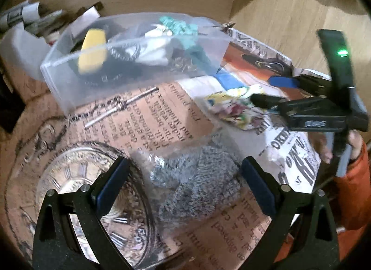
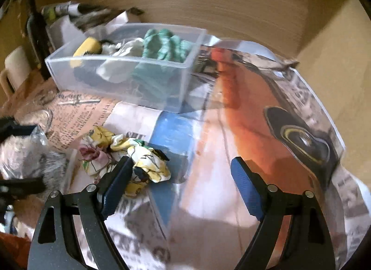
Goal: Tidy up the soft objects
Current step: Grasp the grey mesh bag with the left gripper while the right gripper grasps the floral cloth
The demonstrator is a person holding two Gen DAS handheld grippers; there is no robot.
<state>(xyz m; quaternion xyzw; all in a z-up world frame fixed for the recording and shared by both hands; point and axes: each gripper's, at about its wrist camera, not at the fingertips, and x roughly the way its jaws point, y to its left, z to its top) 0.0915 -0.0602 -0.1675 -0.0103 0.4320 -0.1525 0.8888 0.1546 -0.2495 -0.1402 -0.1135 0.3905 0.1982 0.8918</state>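
A clear plastic bin [image 1: 69,89] [image 2: 162,98] at the back holds soft things: a yellow sponge [image 1: 91,49] [image 2: 87,48], a white cloth [image 2: 123,54] and a teal knit piece [image 1: 178,26] [image 2: 164,44]. A grey fluffy item in a clear bag [image 1: 197,181] [image 2: 30,156] lies between the fingers of my open left gripper [image 1: 185,170]. A floral yellow cloth [image 1: 234,107] [image 2: 129,156] lies on the table. My right gripper [image 2: 182,170] [image 1: 264,91] is open, its left finger touching the cloth's edge.
The table is covered with printed newspaper-style sheets [image 1: 162,112] [image 2: 231,130]. A glass dish [image 1: 76,177] sits at the near left. Bottles and tubes [image 1: 27,17] [image 2: 69,10] stand behind the bin. A wooden wall [image 2: 231,3] closes the back.
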